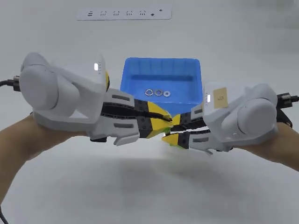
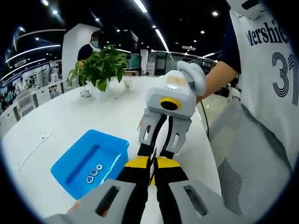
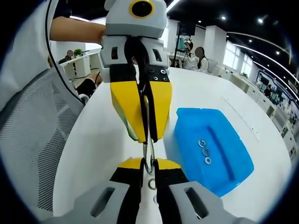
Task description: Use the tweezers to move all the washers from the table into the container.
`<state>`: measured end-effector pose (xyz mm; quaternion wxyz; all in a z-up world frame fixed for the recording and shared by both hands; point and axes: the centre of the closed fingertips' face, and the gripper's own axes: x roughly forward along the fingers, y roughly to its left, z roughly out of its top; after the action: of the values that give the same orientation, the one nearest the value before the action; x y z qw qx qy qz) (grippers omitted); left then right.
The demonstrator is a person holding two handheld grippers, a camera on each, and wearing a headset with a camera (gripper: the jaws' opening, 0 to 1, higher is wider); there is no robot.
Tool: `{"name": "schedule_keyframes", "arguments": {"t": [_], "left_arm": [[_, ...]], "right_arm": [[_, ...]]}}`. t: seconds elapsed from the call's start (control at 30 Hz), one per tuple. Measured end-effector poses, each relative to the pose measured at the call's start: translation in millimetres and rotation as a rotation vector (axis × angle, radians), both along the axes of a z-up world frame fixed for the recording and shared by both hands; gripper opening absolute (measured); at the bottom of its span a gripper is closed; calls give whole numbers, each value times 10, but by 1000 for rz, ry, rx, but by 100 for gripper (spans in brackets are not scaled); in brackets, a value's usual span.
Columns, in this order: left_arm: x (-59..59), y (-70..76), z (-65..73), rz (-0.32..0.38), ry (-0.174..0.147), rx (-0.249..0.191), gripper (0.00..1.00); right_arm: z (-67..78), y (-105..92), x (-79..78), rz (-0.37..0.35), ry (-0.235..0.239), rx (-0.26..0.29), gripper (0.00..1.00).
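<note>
The tweezers [image 3: 146, 151] bridge left gripper [image 3: 145, 139] and right gripper [image 3: 149, 163] jaws — washer [image 3: 152, 184] seemingly beneath.

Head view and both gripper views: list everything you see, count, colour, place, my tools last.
table: one, white
container: one, blue, on the table
washers: three, silver, in a row inside the container
tweezers: one, metal, above the table's near part
loose washer: one, silver, under the tweezers' tips
power strip: one, white, table's far side
plant: one, green, on the table
chair: one, grey mesh, beside the table
left tool: one, white with yellow-black jaws, shut on the tweezers
right tool: one, same colours, shut on the tweezers
</note>
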<state>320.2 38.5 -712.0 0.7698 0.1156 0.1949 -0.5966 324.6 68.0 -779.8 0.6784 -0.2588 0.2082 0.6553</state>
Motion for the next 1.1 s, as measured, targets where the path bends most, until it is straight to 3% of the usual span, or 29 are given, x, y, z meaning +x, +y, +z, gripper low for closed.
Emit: {"name": "schedule_keyframes", "arguments": {"t": [0.17, 0.6, 0.87, 1.1], "left_arm": [[-24, 57, 163, -4, 2, -8, 6], [98, 121, 584, -40, -96, 26, 6], [338, 126, 709, -47, -140, 37, 6], [644, 52, 588, -58, -159, 47, 6]], "right_arm": [[162, 50, -20, 16, -9, 14, 10], [589, 156, 161, 33, -102, 45, 10], [731, 174, 432, 9, -148, 67, 10], [617, 113, 753, -40, -151, 59, 10]]}}
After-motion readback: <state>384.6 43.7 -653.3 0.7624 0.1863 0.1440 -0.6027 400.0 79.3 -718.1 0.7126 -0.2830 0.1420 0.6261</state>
